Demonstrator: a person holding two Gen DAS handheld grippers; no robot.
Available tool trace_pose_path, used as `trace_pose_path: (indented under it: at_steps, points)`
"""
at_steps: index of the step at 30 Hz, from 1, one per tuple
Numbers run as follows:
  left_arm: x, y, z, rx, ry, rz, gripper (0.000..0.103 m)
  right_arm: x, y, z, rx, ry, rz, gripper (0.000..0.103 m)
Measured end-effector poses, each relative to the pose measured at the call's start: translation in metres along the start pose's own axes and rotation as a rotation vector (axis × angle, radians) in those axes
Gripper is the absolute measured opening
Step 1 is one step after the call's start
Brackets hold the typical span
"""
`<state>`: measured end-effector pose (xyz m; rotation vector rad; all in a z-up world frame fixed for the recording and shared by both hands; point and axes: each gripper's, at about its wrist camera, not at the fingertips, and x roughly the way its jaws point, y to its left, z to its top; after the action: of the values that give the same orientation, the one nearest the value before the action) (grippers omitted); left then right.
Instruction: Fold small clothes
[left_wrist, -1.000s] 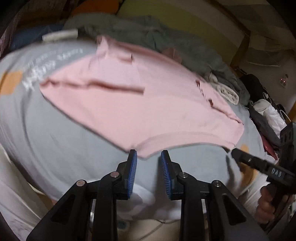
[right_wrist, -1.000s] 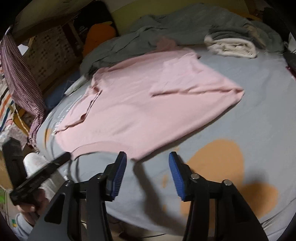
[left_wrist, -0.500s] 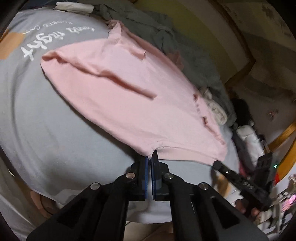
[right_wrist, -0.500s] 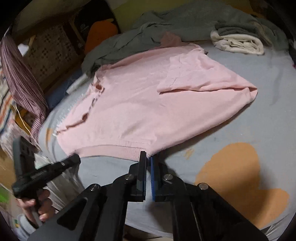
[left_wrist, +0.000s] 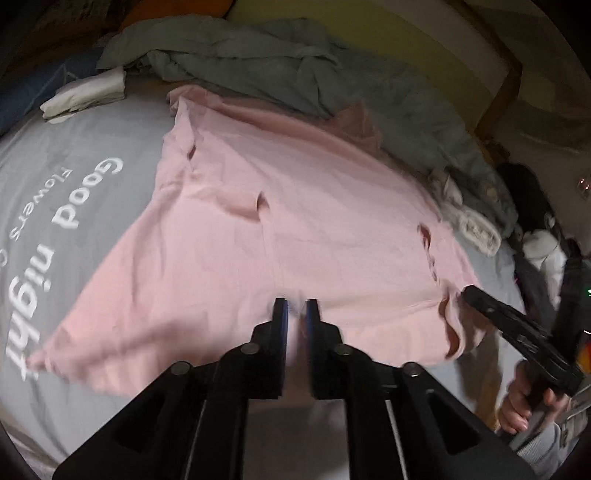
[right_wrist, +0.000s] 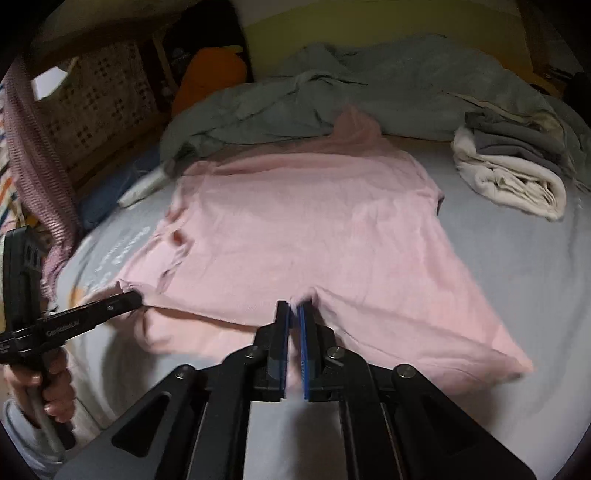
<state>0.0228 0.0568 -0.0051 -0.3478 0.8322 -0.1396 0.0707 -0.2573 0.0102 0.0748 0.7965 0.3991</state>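
A pink shirt (left_wrist: 295, 206) lies spread on the grey bed sheet (left_wrist: 74, 258). My left gripper (left_wrist: 296, 306) pinches the shirt's near hem; pink cloth fills the narrow gap between its blue pads, and the jaws are opening slightly. My right gripper (right_wrist: 294, 306) pinches the same hem of the pink shirt (right_wrist: 306, 221) further along, cloth between its pads, jaws also easing open. The held hem is raised and drawn over the shirt's body. Each view shows the other gripper at the hem: the right gripper (left_wrist: 471, 293) and the left gripper (right_wrist: 131, 298).
A rumpled grey blanket (right_wrist: 369, 81) lies along the far side of the bed. Folded white and grey clothes (right_wrist: 517, 173) sit at the right, a white cloth (left_wrist: 85, 96) at the far left. An orange cushion (right_wrist: 210, 74) and a lattice basket (right_wrist: 103, 92) stand beyond.
Both grippers went from open at the hem to shut on it. They then rose and carried the hem forward over the shirt.
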Motion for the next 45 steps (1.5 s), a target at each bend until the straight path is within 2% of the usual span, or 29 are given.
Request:
trace_pose_path:
  at_steps: [1,2,3,5,8,10,11,13,14,15,18,20,22,24,25,26,27,28,29,30,32,34,38,42,44,45]
  points:
    - [-0.002,0.003,0.002,0.007,-0.018,0.022,0.023,0.003,-0.003,0.004,0.000,0.008,-0.019,0.012]
    - [-0.002,0.007,0.003,0.009,-0.026,0.068,0.036,0.005,-0.008,0.008,0.004,0.016,-0.030,0.016]
    - [-0.003,0.013,0.004,0.002,-0.030,0.114,0.039,0.001,-0.017,0.012,0.020,0.004,-0.021,0.019]
    - [-0.007,0.028,0.006,-0.026,-0.027,0.122,0.039,-0.005,-0.030,0.015,0.038,-0.012,-0.044,0.021]
    - [-0.033,0.041,0.001,-0.023,-0.058,0.062,0.041,-0.025,-0.048,0.013,0.050,-0.025,-0.083,0.021]
    - [-0.054,0.043,-0.012,0.016,-0.076,0.102,0.042,-0.045,-0.052,0.001,0.013,-0.037,-0.119,0.021]
    - [-0.062,0.043,-0.021,0.021,-0.070,0.118,0.043,-0.055,-0.052,-0.009,-0.002,-0.030,-0.126,0.026]
    - [-0.067,0.049,-0.040,-0.041,-0.045,0.099,0.043,-0.067,-0.052,-0.029,0.027,-0.010,-0.078,0.041]
    - [-0.065,0.052,-0.048,-0.091,-0.027,0.072,0.043,-0.069,-0.052,-0.040,0.049,0.006,-0.039,0.053]
    - [-0.059,0.056,-0.055,-0.141,-0.008,0.048,0.043,-0.067,-0.050,-0.049,0.071,0.022,0.001,0.059]
    - [-0.041,0.063,-0.071,-0.273,0.023,0.005,0.045,-0.047,-0.047,-0.062,0.169,0.067,0.073,0.061]
    - [-0.044,0.058,-0.076,-0.295,-0.037,0.015,0.054,-0.034,-0.054,-0.063,0.292,0.091,0.122,0.061]
    - [-0.041,0.057,-0.073,-0.330,-0.069,-0.007,0.060,-0.029,-0.061,-0.061,0.374,0.057,0.117,0.061]
    - [-0.038,0.060,-0.066,-0.344,-0.095,-0.003,0.060,-0.027,-0.067,-0.058,0.404,0.004,0.074,0.061]
    - [-0.036,0.062,-0.062,-0.353,-0.112,0.002,0.058,-0.026,-0.069,-0.058,0.409,-0.015,0.061,0.061]
    - [-0.034,0.064,-0.059,-0.357,-0.124,0.018,0.046,-0.025,-0.073,-0.057,0.410,-0.027,0.054,0.054]
    - [-0.033,0.062,-0.055,-0.339,-0.138,0.067,0.036,-0.023,-0.075,-0.055,0.410,-0.026,0.044,0.041]
    - [-0.031,0.057,-0.052,-0.300,-0.142,0.113,0.024,-0.021,-0.076,-0.055,0.408,-0.020,0.028,0.034]
    - [-0.029,0.052,-0.050,-0.262,-0.142,0.145,0.015,-0.020,-0.078,-0.055,0.406,-0.017,0.019,0.018]
    - [-0.029,0.049,-0.050,-0.252,-0.140,0.147,0.008,-0.021,-0.081,-0.056,0.412,-0.019,0.017,0.008]
    - [-0.038,0.047,-0.055,-0.261,-0.171,0.144,0.004,-0.027,-0.087,-0.059,0.455,-0.045,0.040,0.004]
    - [-0.052,0.041,-0.059,-0.225,-0.212,0.158,0.004,-0.041,-0.088,-0.063,0.483,-0.089,0.036,0.002]
    - [-0.074,0.035,-0.074,-0.194,-0.204,0.140,0.004,-0.065,-0.075,-0.070,0.414,-0.105,-0.009,0.002]
    - [-0.107,0.034,-0.094,-0.224,-0.193,0.126,0.004,-0.095,-0.069,-0.099,0.434,-0.090,0.018,0.002]
    - [-0.129,0.028,-0.107,-0.250,-0.197,0.090,0.004,-0.110,-0.066,-0.113,0.459,-0.107,0.012,0.002]
    - [-0.138,0.023,-0.111,-0.238,-0.204,0.107,0.004,-0.120,-0.062,-0.122,0.459,-0.118,0.002,0.002]
